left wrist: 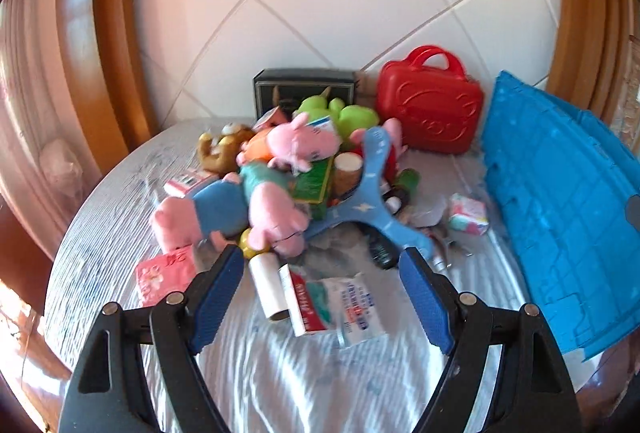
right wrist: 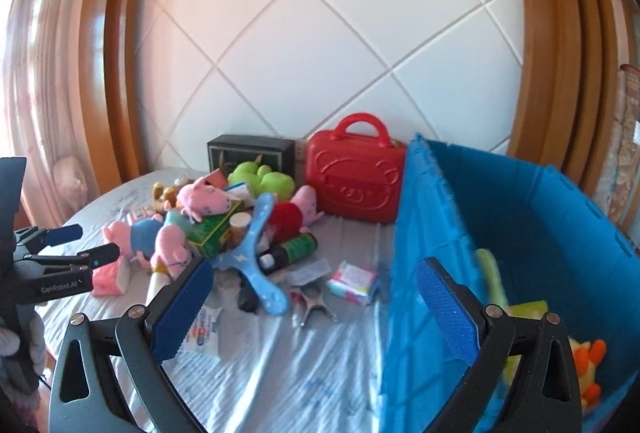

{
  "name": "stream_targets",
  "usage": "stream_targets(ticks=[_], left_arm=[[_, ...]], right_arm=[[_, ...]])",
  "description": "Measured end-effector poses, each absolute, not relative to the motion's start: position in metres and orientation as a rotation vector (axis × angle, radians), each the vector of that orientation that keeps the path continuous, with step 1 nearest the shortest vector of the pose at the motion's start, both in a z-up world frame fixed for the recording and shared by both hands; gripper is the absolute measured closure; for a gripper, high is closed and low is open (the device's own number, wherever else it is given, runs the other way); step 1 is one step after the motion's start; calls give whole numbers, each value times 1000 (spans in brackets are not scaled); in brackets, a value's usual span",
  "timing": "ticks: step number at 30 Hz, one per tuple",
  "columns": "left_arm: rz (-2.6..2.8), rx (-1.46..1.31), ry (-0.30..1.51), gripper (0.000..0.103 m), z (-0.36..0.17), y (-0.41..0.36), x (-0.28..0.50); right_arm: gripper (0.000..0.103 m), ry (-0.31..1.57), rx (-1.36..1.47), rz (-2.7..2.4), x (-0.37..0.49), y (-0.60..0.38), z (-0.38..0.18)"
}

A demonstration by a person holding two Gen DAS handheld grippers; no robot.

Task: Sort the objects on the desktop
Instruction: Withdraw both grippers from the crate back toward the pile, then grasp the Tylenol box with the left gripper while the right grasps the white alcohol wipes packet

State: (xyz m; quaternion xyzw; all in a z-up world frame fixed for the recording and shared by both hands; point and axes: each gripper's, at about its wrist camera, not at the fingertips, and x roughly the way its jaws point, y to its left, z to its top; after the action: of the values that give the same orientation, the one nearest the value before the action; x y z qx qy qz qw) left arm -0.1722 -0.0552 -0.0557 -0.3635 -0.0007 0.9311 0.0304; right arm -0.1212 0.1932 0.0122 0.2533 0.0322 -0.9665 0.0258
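Pile [right wrist: 224, 225]: plush toys, boxes and small items heaped mid-surface, left of the bin; most sorting is left, I judge.
Surface [left wrist: 304, 385]: cloth-covered, carrying everything.
Bin [right wrist: 560, 217]: blue, at the right edge; a few soft things already lie inside, so a start is made.
Case [right wrist: 354, 189]: red, upright at the back, touching the bin's corner.
Boomerang [right wrist: 254, 249]: blue, leaning on the pile's front.
Left gripper [left wrist: 322, 265]: open, empty, facing the pile.
Right gripper [right wrist: 316, 281]: open, empty, straddling the bin's near wall.
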Motion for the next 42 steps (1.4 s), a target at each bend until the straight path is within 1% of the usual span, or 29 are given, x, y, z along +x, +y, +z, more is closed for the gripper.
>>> stream_targets(ticks=[4,10,16,19,21,23,24,25,27,29,31,33,35,36,37,39,41,42], left_arm=[[2810,-1316,-27,23,-108,-100,-198],[2651,-1522,-39,23,-180,-132,-225],[2545,-1578,-65,23,-215,-133,-239],[2522,-1587,-71,23,-225,-129,-245],[2516,-1600,-79,23,-229,-125,-249],[2508,-1609,-98,23,-232,-119,-253],[2499,-1609,-102,23,-232,-114,-255],[2493,-1606,-97,23,-232,-108,-257],[2485,-1595,-84,23,-231,-94,-261],[2462,-1595,-81,23,-233,-77,-268],[2443,-1605,-75,23,-236,-59,-275],[2464,-1590,-29,23,-237,-40,-281],[2446,-1608,-24,23,-240,-24,-287],[2416,-1628,-39,23,-244,-16,-291],[2395,-1654,-48,23,-250,-10,-294],[2383,-1705,-27,24,-264,-2,-297],[2396,-1739,-2,30,-278,-4,-296],[2399,-1732,-35,31,-280,-10,-293]], right_arm=[[0,77,974,-2899,-162,151,-32],[0,62,1291,-2763,-203,97,-112],[0,53,1559,-2638,-239,60,-195],[0,-4,1613,-2549,-253,51,-222],[1,-7,1627,-2494,-261,42,-237],[10,56,1670,-2453,-271,35,-253],[20,89,1696,-2442,-275,35,-261],[26,115,1725,-2444,-278,38,-267],[29,117,1779,-2462,-282,55,-275],[29,53,1803,-2466,-285,79,-277],[29,53,1824,-2498,-287,101,-275],[28,39,1836,-2495,-288,118,-275],[24,48,1841,-2494,-288,130,-275],[18,50,1842,-2487,-289,134,-275],[15,55,1843,-2486,-288,139,-276],[13,60,1853,-2478,-288,147,-279],[12,46,1864,-2463,-287,156,-282],[12,42,1858,-2461,-286,160,-281]])
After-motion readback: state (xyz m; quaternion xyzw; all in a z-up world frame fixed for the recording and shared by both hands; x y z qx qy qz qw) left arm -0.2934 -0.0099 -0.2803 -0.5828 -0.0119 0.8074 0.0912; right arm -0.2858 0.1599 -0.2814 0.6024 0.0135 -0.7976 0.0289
